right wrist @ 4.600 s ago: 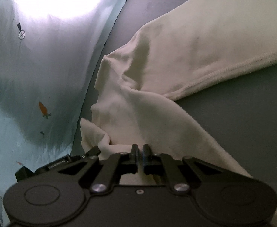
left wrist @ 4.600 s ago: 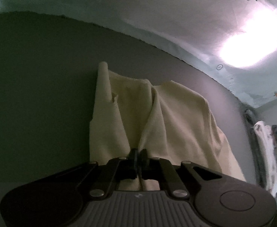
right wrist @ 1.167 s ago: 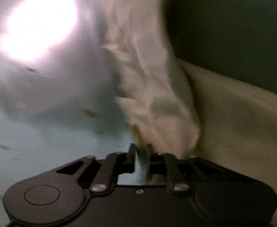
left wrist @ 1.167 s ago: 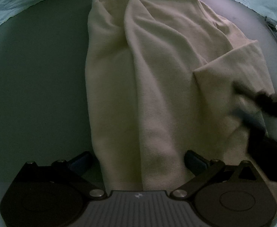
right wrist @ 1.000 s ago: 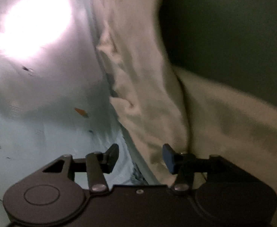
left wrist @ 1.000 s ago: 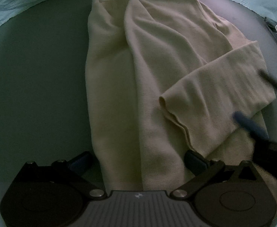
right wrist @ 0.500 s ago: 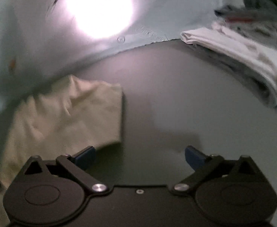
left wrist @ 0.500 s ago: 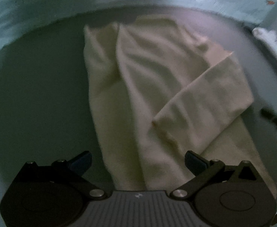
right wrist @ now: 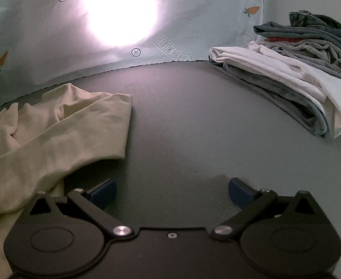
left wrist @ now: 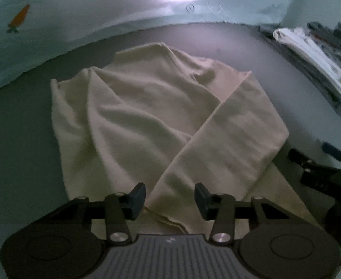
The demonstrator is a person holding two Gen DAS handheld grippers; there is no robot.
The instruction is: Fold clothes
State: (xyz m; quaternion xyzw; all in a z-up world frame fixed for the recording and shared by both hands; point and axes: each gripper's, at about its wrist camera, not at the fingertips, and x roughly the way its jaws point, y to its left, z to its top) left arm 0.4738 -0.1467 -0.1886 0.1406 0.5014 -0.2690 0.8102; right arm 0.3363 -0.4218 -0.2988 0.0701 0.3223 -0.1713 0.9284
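Observation:
A cream long-sleeved top (left wrist: 133,116) lies on the grey table (left wrist: 19,151). One sleeve (left wrist: 226,148) is folded diagonally across its body. My left gripper (left wrist: 170,197) is open, its jaws either side of the sleeve's cuff end, holding nothing. My right gripper (right wrist: 171,190) is open and empty over bare table to the right of the top (right wrist: 54,134). It also shows at the right edge of the left wrist view (left wrist: 328,169).
A pile of folded clothes (right wrist: 293,74), white, grey and denim, sits at the table's far right, also in the left wrist view (left wrist: 314,53). A pale blue printed sheet (right wrist: 193,23) hangs behind the table, with a bright light glare on it.
My right gripper let go of the sleeve, leaving it across the top, and swung away to the right. My left gripper's jaws have narrowed and now sit at the cuff.

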